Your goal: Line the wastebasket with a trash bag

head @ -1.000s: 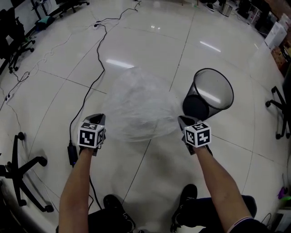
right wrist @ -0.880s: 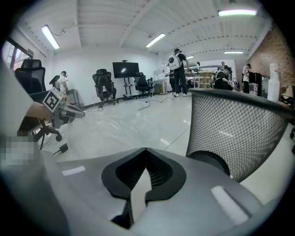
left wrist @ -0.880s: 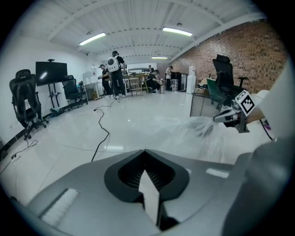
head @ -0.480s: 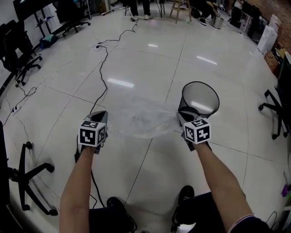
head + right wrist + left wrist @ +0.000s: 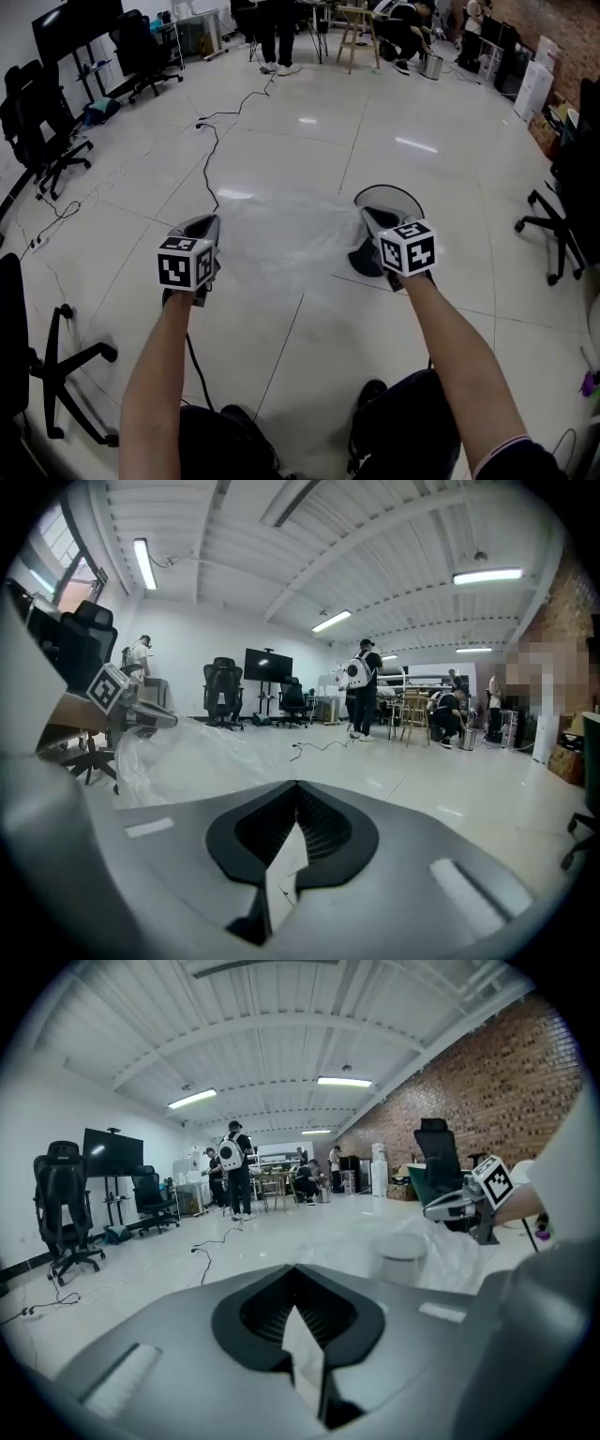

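A clear plastic trash bag [image 5: 286, 239] hangs stretched between my two grippers above the floor. The left gripper [image 5: 204, 230] is shut on the bag's left edge, and a sliver of film [image 5: 305, 1363] shows pinched in its jaws. At the right, my right gripper [image 5: 370, 221] is shut on the opposite edge, with film [image 5: 281, 869] caught in its jaws too. The black mesh wastebasket [image 5: 384, 234] stands on the floor just behind the right gripper, partly hidden by it. Seen in the left gripper view, the wastebasket [image 5: 401, 1258] shows through the bag.
Office chairs stand at the left [image 5: 47, 375] and right [image 5: 562, 216] of the head view. A black cable [image 5: 211, 159] runs across the white tiled floor toward the left gripper. People and stools [image 5: 375, 28] are at the far end of the room.
Both grippers have risen with the bag, which now hangs higher and more stretched out. The head view has tilted up, showing more of the room.
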`<move>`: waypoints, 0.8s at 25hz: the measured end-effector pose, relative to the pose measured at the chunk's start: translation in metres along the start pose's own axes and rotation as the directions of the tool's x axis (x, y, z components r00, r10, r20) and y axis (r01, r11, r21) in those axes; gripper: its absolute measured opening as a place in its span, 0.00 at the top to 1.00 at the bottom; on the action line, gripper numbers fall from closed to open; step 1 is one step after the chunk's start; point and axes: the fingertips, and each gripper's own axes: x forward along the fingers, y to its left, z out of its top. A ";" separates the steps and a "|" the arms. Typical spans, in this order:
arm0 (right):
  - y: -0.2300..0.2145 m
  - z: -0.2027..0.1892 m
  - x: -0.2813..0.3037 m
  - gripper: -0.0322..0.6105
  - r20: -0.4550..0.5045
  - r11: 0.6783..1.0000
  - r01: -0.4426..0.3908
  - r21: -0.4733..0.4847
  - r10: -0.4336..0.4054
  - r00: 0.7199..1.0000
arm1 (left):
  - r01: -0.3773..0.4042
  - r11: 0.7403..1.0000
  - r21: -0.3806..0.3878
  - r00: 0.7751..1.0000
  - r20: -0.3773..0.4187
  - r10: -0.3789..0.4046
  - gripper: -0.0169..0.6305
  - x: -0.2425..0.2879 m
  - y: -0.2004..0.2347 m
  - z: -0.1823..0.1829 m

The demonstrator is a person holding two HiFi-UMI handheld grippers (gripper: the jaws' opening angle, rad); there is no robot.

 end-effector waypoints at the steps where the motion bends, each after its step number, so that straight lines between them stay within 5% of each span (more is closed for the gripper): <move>1: -0.001 0.009 -0.009 0.95 0.016 1.000 0.003 -0.002 -0.003 1.000 | 0.002 1.000 0.006 1.000 0.013 -0.002 0.96 -0.006 -0.003 0.010; 20: -0.059 0.097 -0.178 0.95 0.244 0.991 0.133 0.005 -0.130 0.961 | 0.075 0.989 0.124 0.975 0.197 -0.099 0.96 -0.068 -0.109 0.161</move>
